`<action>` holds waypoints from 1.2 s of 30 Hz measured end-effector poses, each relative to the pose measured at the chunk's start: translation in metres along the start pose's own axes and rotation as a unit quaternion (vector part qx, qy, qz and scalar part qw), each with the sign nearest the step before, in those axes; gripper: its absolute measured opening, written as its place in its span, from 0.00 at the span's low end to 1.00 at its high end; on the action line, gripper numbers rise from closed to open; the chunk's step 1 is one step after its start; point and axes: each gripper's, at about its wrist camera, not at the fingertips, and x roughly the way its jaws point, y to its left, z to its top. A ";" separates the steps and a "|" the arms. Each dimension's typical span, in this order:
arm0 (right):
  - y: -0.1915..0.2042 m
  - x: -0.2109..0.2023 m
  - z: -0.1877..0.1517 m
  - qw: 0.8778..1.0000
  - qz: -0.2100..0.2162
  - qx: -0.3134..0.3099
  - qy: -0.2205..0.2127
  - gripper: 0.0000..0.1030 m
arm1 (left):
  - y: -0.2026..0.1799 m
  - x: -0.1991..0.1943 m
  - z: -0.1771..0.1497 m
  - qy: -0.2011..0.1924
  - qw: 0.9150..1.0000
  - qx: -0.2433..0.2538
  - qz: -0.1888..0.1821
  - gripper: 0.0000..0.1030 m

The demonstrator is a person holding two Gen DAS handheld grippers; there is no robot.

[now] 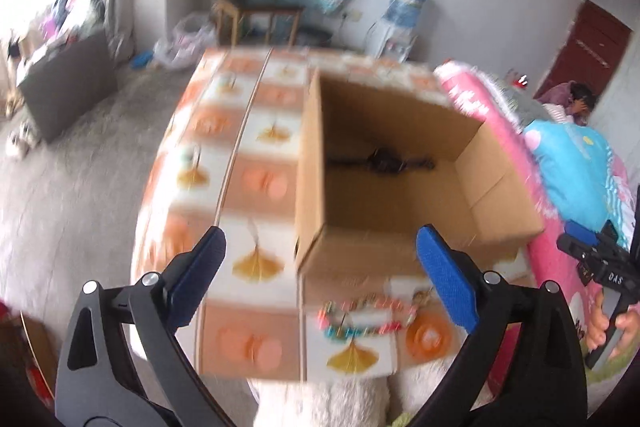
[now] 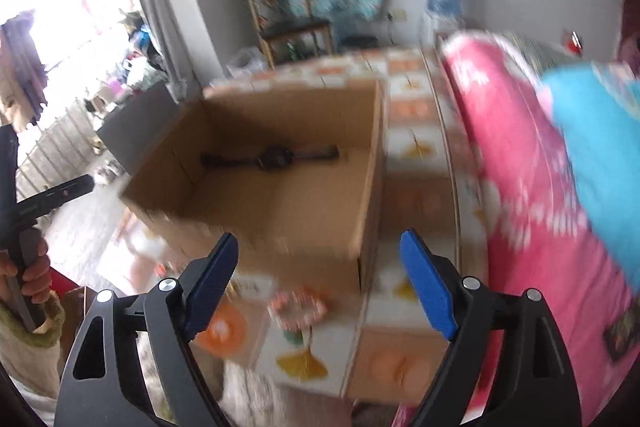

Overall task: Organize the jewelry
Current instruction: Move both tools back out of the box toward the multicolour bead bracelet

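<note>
We hold both tongs angled down, left gripper (image 1: 320,259) and right gripper (image 2: 320,263) spread apart, empty; blurred bead bracelet (image 1: 360,319) lies before cardboard box (image 1: 312,187), dark piece (image 2: 272,158) inside

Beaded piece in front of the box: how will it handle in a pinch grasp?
Probably floppy: the beaded piece lies in loose strands on the patterned cloth, so it should drape and dangle from one pinch point. Likely light for its size, since the beads look small. The blur hides any clasp or knots, so I cannot rule out snagging or strands slipping off the blue pads.
</note>
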 end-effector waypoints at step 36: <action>0.047 0.049 -0.038 0.999 0.002 -0.045 0.029 0.94 | 0.033 0.083 -0.076 0.091 0.986 0.007 0.138 0.93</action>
